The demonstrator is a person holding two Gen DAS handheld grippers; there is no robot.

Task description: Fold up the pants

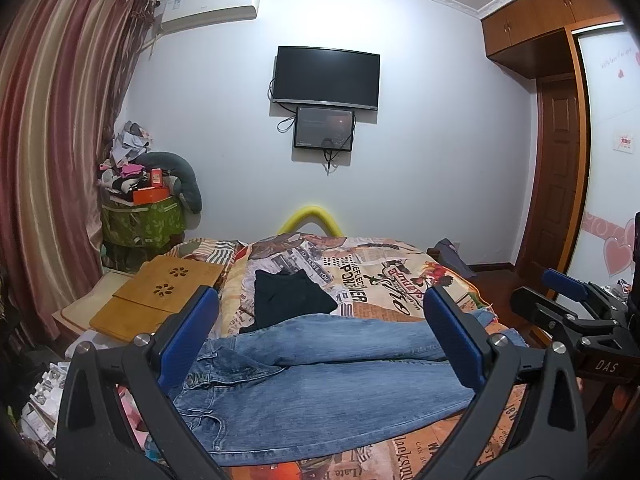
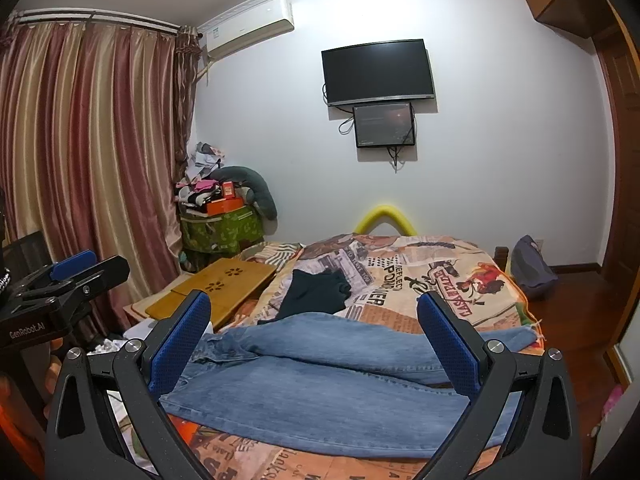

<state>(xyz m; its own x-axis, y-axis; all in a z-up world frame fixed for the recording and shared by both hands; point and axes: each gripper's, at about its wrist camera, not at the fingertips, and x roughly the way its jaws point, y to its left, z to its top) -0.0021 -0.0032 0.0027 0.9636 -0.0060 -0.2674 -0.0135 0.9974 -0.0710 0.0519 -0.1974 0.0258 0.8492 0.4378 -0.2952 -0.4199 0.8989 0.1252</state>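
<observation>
Blue jeans [image 1: 320, 384] lie flat across the near end of the bed, waistband to the left, both legs running right; they also show in the right wrist view [image 2: 332, 384]. My left gripper [image 1: 320, 340] is open and empty, held above the jeans. My right gripper [image 2: 316, 340] is open and empty, also above the jeans. The right gripper shows at the right edge of the left wrist view [image 1: 576, 304]; the left gripper shows at the left edge of the right wrist view [image 2: 68, 276].
A folded black garment [image 1: 292, 296] lies on the printed bedspread [image 1: 380, 276] behind the jeans. A wooden lap tray [image 1: 156, 296] sits at the bed's left. Clutter is piled by the curtain [image 1: 140, 184]. A bag [image 2: 532, 264] stands at the right by the wall.
</observation>
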